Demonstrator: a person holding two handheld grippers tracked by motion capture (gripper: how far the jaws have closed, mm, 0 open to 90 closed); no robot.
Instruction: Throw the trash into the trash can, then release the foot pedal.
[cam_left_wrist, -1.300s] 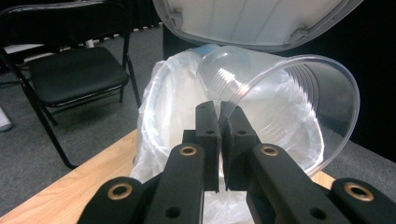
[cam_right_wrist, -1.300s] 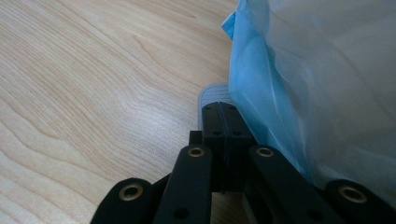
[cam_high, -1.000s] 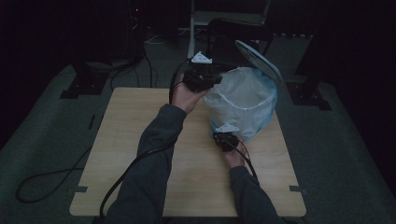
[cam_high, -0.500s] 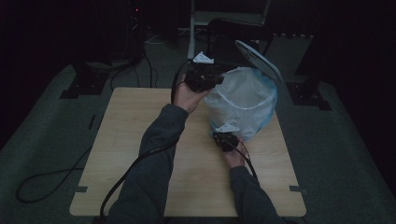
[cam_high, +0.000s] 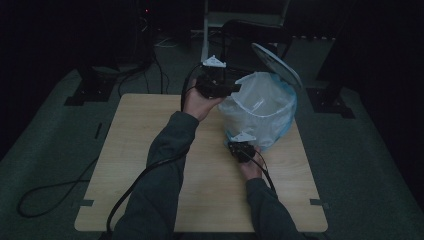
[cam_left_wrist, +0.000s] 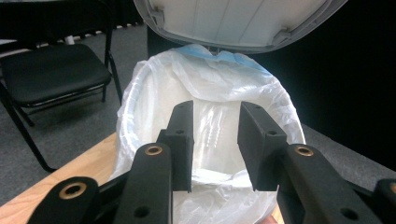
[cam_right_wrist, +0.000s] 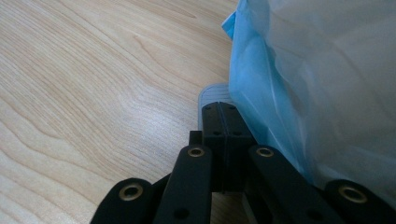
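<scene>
Left gripper, jaws just opening, hovers empty before the lined bin; right gripper, shut, presses its pedal, lid up.

No writing, label, brand, number or sign can be read in any of the views.
</scene>
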